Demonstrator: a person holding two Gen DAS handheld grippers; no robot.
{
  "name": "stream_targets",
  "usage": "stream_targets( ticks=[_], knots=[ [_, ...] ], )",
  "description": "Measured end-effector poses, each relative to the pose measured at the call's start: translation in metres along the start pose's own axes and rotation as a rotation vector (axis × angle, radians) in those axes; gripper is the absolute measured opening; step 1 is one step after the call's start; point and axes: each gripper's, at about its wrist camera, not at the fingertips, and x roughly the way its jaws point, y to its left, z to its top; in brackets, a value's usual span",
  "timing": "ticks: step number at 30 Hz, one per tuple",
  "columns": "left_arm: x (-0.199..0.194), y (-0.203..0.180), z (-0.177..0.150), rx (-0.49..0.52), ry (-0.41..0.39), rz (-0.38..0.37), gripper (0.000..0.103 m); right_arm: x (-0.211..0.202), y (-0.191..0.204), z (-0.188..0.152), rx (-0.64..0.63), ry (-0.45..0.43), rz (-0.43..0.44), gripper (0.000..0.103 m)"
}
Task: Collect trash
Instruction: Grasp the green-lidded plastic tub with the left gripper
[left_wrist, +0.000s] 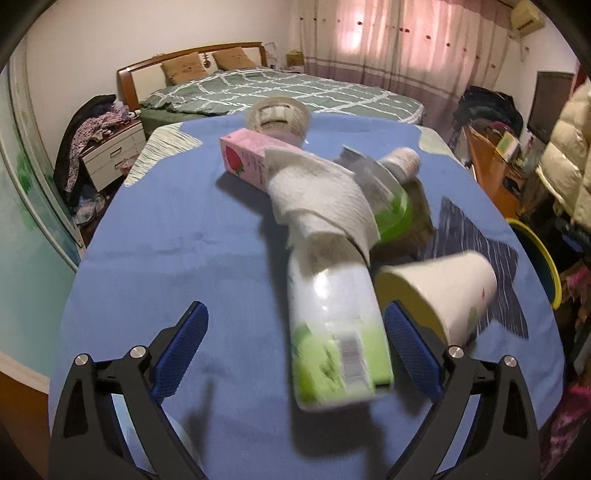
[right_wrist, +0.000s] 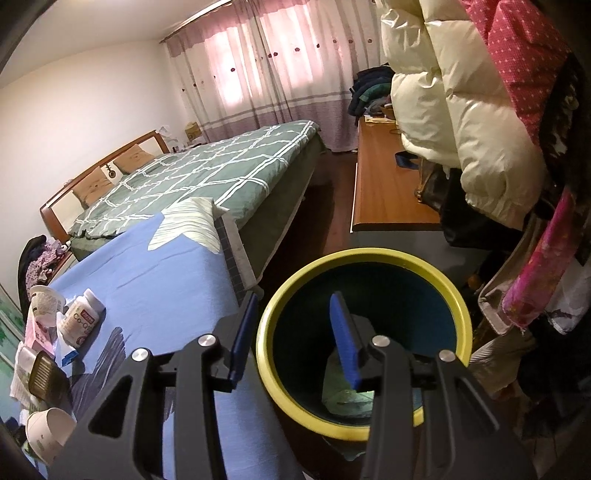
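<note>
My left gripper (left_wrist: 297, 308) is open over the blue-clothed table (left_wrist: 166, 240). A white and green bottle (left_wrist: 336, 332) lies between its jaws, close to the right pad (left_wrist: 406, 339) and well apart from the left one. A crumpled tissue (left_wrist: 321, 199) drapes over the bottle's far end. Behind lie a pink carton (left_wrist: 243, 155), a clear green bottle (left_wrist: 395, 210), a white pill bottle (left_wrist: 402, 158), a tub (left_wrist: 280, 114) and a tipped paper cup (left_wrist: 443, 291). My right gripper (right_wrist: 293, 299) hangs open and empty over the yellow-rimmed bin (right_wrist: 269, 369), which holds crumpled trash (right_wrist: 347, 391).
The bin stands on the floor off the table's right edge (right_wrist: 236, 280). A green-quilted bed (right_wrist: 207, 173) lies beyond the table. A wooden desk (right_wrist: 388, 188) and hanging coats (right_wrist: 461, 110) crowd the right side. A nightstand (left_wrist: 110, 155) with clothes is far left.
</note>
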Motion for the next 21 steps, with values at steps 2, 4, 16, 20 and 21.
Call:
stream_targets(
  ticks=[2,4,16,20,21],
  knots=[
    [-0.001,-0.002,-0.009,0.000,0.008,-0.026,0.094,0.000,0.000,0.000,0.002,-0.001,0.003,0.040],
    [0.001,-0.005,-0.015,0.009,0.011,-0.028,0.092,0.000,0.001,0.000,0.002,-0.001,0.007,0.041],
    [0.003,-0.006,-0.017,0.038,0.008,-0.056,0.054,-0.001,0.002,0.001,-0.005,0.002,0.020,0.041],
    [-0.016,-0.010,-0.011,0.112,-0.041,-0.031,0.054,-0.001,0.002,0.002,-0.004,0.000,0.020,0.041],
    [-0.025,-0.010,-0.008,0.126,-0.062,-0.028,0.053,-0.001,0.003,0.001,-0.004,0.000,0.020,0.041]
  ],
)
